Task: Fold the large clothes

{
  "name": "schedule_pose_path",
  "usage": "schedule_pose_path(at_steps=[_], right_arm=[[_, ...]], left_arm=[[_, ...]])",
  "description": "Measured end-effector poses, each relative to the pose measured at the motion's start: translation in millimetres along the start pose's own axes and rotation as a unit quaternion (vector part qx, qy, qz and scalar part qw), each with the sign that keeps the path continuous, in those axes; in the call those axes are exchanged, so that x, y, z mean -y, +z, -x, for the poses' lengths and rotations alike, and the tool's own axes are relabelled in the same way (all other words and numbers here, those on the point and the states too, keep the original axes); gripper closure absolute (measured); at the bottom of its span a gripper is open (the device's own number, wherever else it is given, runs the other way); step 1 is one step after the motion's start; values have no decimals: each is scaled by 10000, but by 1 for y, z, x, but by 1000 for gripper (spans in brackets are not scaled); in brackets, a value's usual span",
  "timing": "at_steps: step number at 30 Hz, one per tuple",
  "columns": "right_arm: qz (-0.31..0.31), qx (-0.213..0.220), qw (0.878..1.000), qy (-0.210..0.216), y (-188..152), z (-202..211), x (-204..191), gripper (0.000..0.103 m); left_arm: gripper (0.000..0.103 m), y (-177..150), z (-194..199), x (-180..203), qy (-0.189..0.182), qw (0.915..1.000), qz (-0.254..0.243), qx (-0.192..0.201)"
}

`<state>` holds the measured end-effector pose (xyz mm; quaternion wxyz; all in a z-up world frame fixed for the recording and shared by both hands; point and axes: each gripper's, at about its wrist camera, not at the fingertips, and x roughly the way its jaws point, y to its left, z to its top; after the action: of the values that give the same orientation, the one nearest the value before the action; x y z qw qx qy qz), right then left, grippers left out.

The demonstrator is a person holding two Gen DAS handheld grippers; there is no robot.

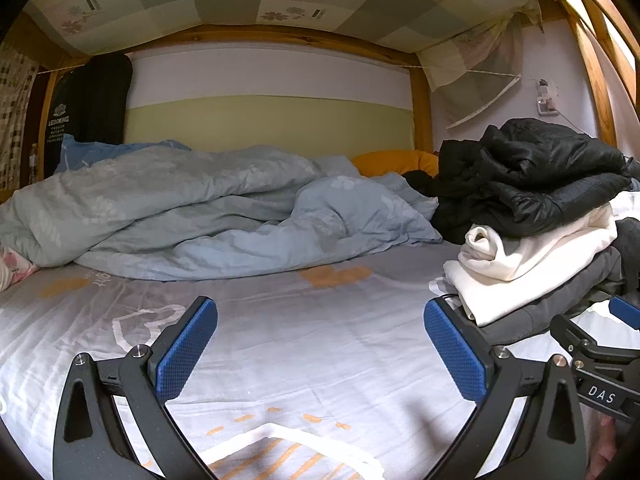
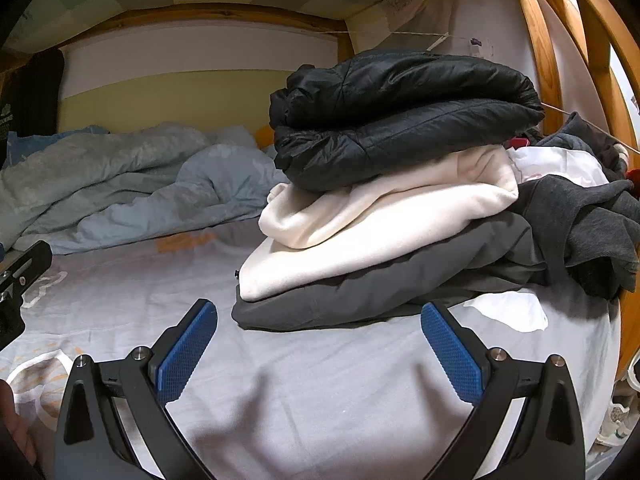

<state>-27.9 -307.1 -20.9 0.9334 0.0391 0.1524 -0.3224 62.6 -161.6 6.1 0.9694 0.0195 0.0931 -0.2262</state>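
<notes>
A stack of folded clothes sits on the bed's right side: a black puffer jacket (image 2: 404,112) on top, a cream sweatshirt (image 2: 380,216) under it, a dark grey garment (image 2: 400,284) at the bottom. The same stack shows at the right of the left wrist view, with the black jacket (image 1: 540,172) over the cream sweatshirt (image 1: 532,264). My right gripper (image 2: 319,348) is open, low over the sheet just in front of the stack, holding nothing. My left gripper (image 1: 320,344) is open over bare sheet to the left of the stack. The right gripper's body (image 1: 600,352) shows beside it.
A crumpled pale blue duvet (image 1: 192,208) lies across the back of the bed, with an orange pillow (image 1: 396,162) behind it. Loose dark grey clothes (image 2: 588,220) lie right of the stack by the wooden bunk frame (image 2: 540,40). The light printed sheet (image 1: 304,344) is flat in front.
</notes>
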Motion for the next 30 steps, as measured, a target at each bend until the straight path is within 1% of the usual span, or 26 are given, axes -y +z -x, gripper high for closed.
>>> schedule_pose_path(at_steps=[18, 30], right_arm=[[41, -15, 10000, -3, 0, -2, 1, 0], [38, -73, 10000, -17, -1, -5, 4, 0]], left_arm=[[0, 0, 0, -2, -9, 10000, 19, -13], [0, -3, -5, 3, 53, 10000, 10, -52]])
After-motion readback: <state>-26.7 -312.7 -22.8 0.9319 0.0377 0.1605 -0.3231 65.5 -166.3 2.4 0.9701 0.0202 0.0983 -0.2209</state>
